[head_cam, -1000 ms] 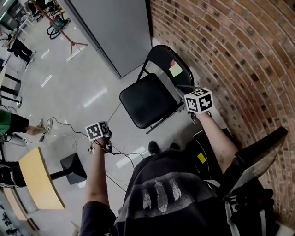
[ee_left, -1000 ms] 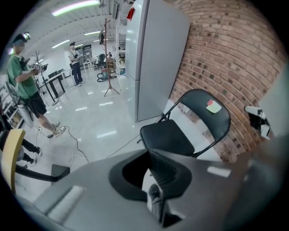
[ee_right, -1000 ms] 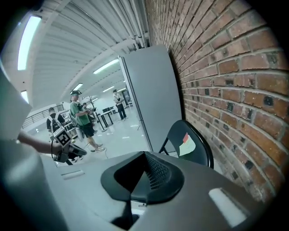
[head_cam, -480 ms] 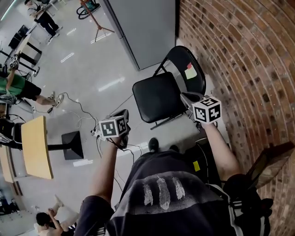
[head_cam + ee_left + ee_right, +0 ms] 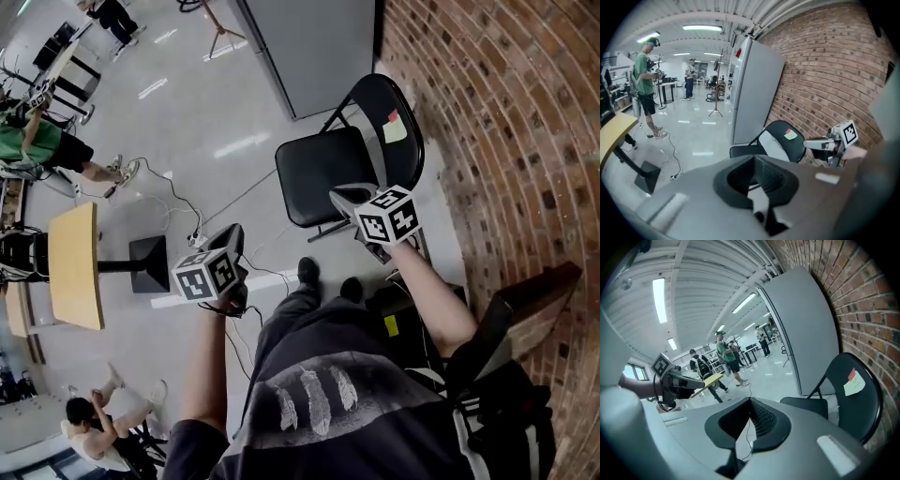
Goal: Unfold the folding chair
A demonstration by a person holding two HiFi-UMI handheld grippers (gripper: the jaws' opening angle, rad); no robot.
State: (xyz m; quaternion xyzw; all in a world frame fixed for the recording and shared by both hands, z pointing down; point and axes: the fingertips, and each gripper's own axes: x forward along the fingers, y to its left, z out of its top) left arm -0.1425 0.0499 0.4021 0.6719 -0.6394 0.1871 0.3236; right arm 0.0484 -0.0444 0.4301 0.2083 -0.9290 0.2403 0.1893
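The folding chair [image 5: 323, 173] is standing open on the floor [image 5: 187, 122] beside the brick wall [image 5: 506, 112], with its seat lying level, so the unfolding is looking finished. The left gripper [image 5: 234, 232] and right gripper [image 5: 336, 197] are hovering in front of it without touching it, each with its jaws pressed together on nothing. The next move is probably only checking that the seat is sitting fully down, then drawing back.
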